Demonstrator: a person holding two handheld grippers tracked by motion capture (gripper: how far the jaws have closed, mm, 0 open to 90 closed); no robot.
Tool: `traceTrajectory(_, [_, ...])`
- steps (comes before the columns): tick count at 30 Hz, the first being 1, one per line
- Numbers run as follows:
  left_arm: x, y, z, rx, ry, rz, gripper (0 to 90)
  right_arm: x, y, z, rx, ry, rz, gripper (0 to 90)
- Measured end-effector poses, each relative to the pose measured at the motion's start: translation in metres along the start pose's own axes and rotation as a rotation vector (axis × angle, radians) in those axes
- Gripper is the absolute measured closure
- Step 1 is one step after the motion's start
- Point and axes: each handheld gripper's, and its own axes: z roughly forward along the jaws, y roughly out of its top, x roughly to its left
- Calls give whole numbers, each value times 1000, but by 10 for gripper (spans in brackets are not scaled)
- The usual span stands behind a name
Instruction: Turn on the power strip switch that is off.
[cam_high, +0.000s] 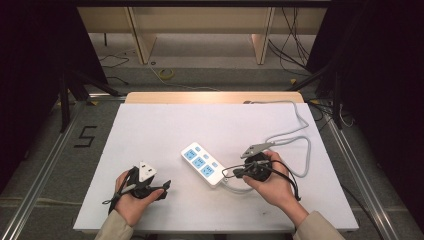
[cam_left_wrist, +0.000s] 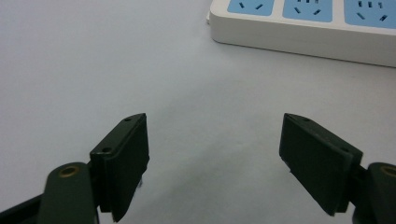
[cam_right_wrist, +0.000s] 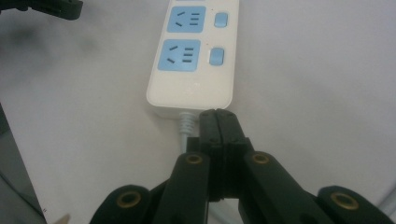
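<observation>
2 grippers, 1 power strip (cam_high: 203, 164), 1 white table (cam_high: 150, 130).

Item 1, power strip: white body with blue sockets and switches, lying flat just right of the table's centre, long axis running from 10 o'clock to 4 o'clock. Its grey cable (cam_high: 300, 145) leaves the near end and loops away toward 2 o'clock.

Item 2, right gripper (cam_right_wrist: 217, 122): jaws pressed fully together with nothing between them, tips just beside the strip's cable end, at about 4 o'clock of the strip.

Item 3, left gripper (cam_left_wrist: 212, 154): jaws spread wide and empty over bare table, at about 8 o'clock of the strip and apart from it.

Risks, judged:
- Closed tips nudging the light strip would likely skid or pivot it, since nothing pins the far end.
- Tips sit close to the cable exit; a push there may catch the cord and drag the strip off line.
- Cable loop near the right hand (cam_high: 275, 185) could snag the gripper's own trailing lead.
- A switch press from this angle may slip off the small button.
</observation>
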Motion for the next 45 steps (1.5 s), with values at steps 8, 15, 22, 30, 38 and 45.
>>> traceTrajectory(8, [0,0,0,-1,0,0,239,1,6,4,6,4,-2,900])
traceTrajectory(15, [0,0,0,0,0,3,239,1,11,7,8,6,-7,900])
traceTrajectory(22, [0,0,0,0,-1,3,239,1,16,9,11,7,-8,900])
traceTrajectory(30, [-1,0,0,0,-2,5,239,0,22,12,13,8,-17,900])
traceTrajectory(38, [-1,0,1,-5,-2,0,239,0,28,15,19,7,-18,900])
traceTrajectory(45, [-1,0,1,-3,-3,0,239,1,33,18,26,8,-18,900])
